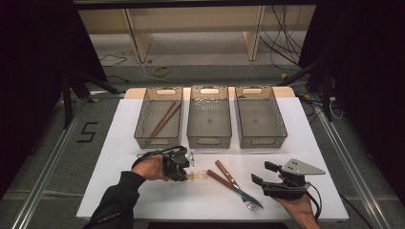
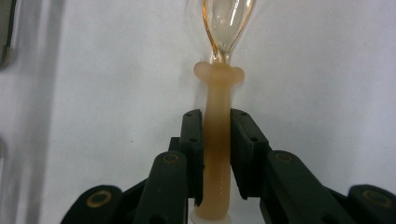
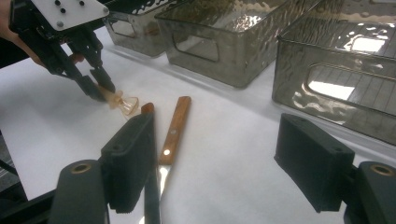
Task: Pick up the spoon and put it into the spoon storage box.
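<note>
Spoon (image 2: 215, 154) lies on the white table (image 1: 119, 191), near-left of centre, and the left gripper (image 1: 184, 164) pinches its amber handle low so the bowl points away. Right gripper (image 1: 267, 179) hovers wide open by the wooden-handled knife (image 1: 229, 175) and fork (image 1: 234, 188), likely ready.

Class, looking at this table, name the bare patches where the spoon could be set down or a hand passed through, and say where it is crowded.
Free: the white table left of the left bin; the strip between the bins and the cutlery; the middle bin and right bin. Crowded: the front centre, where the left gripper with the spoon, the knife, fork and right gripper sit close.
</note>
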